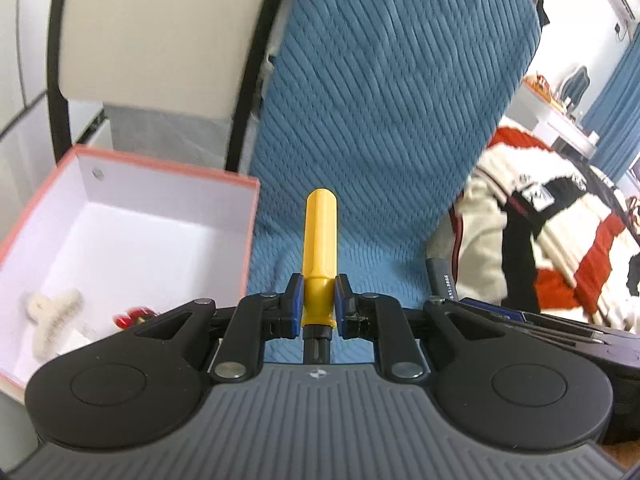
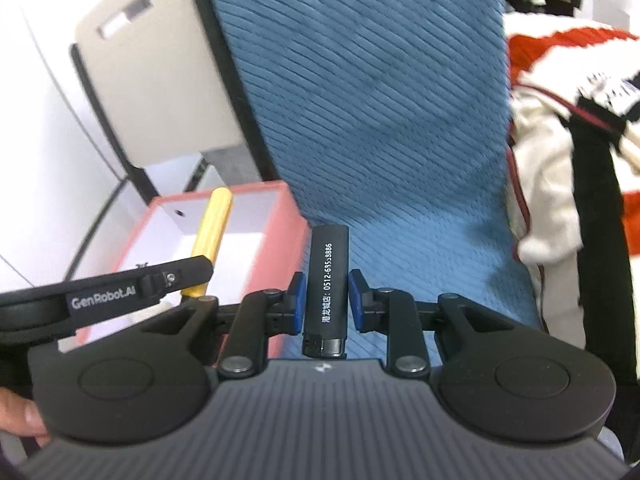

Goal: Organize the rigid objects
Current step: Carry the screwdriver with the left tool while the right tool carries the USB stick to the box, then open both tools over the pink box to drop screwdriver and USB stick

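My left gripper (image 1: 319, 294) is shut on a yellow-handled screwdriver (image 1: 320, 248), handle pointing forward, held over the blue chair seat just right of the pink box (image 1: 168, 168). The box is open and white inside, with a cream hair clip (image 1: 54, 312) and a red item (image 1: 134, 316) in it. My right gripper (image 2: 326, 296) is shut on a black lighter (image 2: 327, 284) with white print, held above the seat. In the right wrist view the left gripper (image 2: 188, 276) and the screwdriver handle (image 2: 212, 232) sit in front of the pink box (image 2: 276, 236).
A blue corduroy chair cover (image 1: 384, 120) fills the middle. A red, white and black knitted garment (image 1: 560, 232) lies to the right. A beige board with a black frame (image 1: 152, 32) stands behind the box. The right gripper's lighter tip (image 1: 442, 280) shows at right.
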Available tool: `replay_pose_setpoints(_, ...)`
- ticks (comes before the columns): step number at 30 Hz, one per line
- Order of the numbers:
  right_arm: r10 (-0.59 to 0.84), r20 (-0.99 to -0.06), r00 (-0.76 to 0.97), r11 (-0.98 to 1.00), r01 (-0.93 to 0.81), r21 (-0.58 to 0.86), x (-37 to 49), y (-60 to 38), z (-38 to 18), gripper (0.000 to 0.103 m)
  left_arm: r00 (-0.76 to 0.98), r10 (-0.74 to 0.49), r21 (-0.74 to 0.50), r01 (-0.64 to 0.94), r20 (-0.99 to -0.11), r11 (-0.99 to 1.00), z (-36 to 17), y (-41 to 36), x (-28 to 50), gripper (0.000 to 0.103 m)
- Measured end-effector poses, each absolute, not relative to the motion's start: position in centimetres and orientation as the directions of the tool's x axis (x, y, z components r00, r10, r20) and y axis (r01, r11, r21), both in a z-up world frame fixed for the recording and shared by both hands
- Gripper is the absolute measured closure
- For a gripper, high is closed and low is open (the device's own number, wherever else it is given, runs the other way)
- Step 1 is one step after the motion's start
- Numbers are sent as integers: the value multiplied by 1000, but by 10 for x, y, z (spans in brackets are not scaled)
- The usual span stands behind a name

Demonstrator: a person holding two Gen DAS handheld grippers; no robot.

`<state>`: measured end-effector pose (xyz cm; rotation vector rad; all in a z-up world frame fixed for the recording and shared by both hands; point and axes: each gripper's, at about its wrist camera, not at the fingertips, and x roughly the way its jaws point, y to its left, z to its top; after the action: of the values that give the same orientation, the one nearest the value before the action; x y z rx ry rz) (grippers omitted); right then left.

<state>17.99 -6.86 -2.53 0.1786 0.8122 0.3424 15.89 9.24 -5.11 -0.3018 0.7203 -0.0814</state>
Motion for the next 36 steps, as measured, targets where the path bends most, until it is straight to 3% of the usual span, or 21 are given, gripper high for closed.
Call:
replay_pose_setpoints(12,471,-588,657,881,-386,274,179,4,53,77,824,-116,-309,-74,-554,948,33,168,142,84)
replay_pose_setpoints(18,515,-566,644,854,-445,272,178,50,70,77,829,-76,-299,-112,-553,948,44,211,133,84)
replay_pose_setpoints(24,534,-595,600,839,-462,287,185,92,50,77,798,-49,-306,-173,-601,936,17,260,129,84)
replay_pose_setpoints(36,509,-720,472,844,-439,310,201,152,-42,77,683,-56,-305,-250,-728,919,-75,328,146,84)
